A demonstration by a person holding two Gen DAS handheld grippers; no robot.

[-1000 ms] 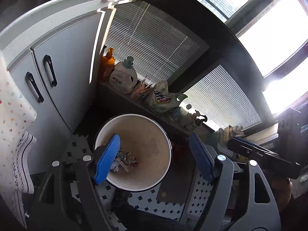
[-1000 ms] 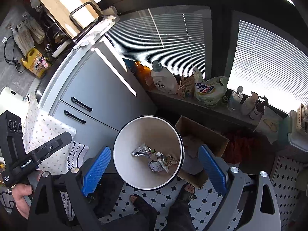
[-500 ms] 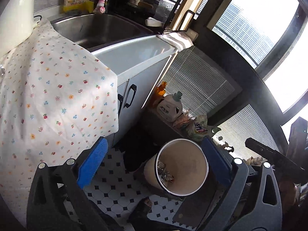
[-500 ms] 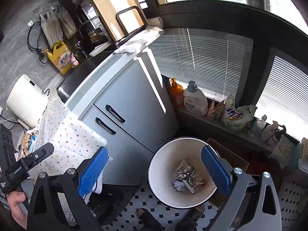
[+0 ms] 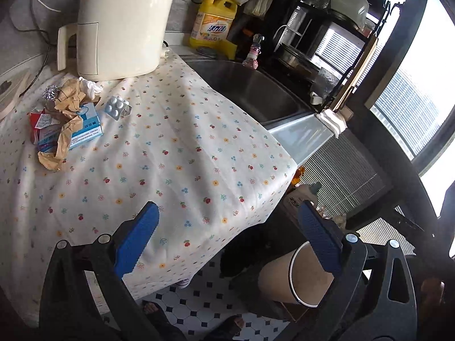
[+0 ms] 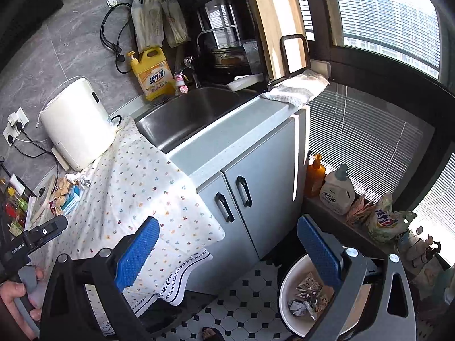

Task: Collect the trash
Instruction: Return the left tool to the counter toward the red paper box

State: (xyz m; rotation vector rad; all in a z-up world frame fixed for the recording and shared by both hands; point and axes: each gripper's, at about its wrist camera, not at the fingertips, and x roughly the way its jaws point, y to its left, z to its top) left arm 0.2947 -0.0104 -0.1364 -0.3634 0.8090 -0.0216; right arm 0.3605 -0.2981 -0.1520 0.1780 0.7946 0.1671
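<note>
**Blue pads spread wide over the flowered cloth**

Blue rubber lines both grippers, and both stand released with nothing between the pads. The left gripper [image 5: 224, 238] has just been opening its jaws, and they are empty; it hangs over the near edge of the desk [image 5: 176, 170], which is draped in a white cloth dotted with small flowers. The right gripper [image 6: 227, 248] hovers off the corner of the same desk, above the tiled floor [image 6: 241, 309] and the grey cabinet doors [image 6: 256, 187].

The trash left to gather sits at the far left of the desk, by the foot of a cream-coloured appliance [image 5: 122, 25]: crumpled brown paper [image 5: 64, 119] lying across a blue and white box [image 5: 85, 128], a small red box [image 5: 38, 122] beside it, a ball of foil [image 5: 51, 92], some white tissue [image 5: 91, 86] and a blister pack of pills [image 5: 116, 107] just right of the heap.

The white bin [image 6: 287, 307] stands on the floor near the cabinet, with foil and paper scraps [image 6: 305, 295] in its bottom. A steel sink [image 6: 187, 113] and a yellow detergent bottle [image 6: 152, 75] lie beyond the cloth. A hand [image 6: 17, 304] grips the left gripper's handle at the lower left of the right wrist view
</note>
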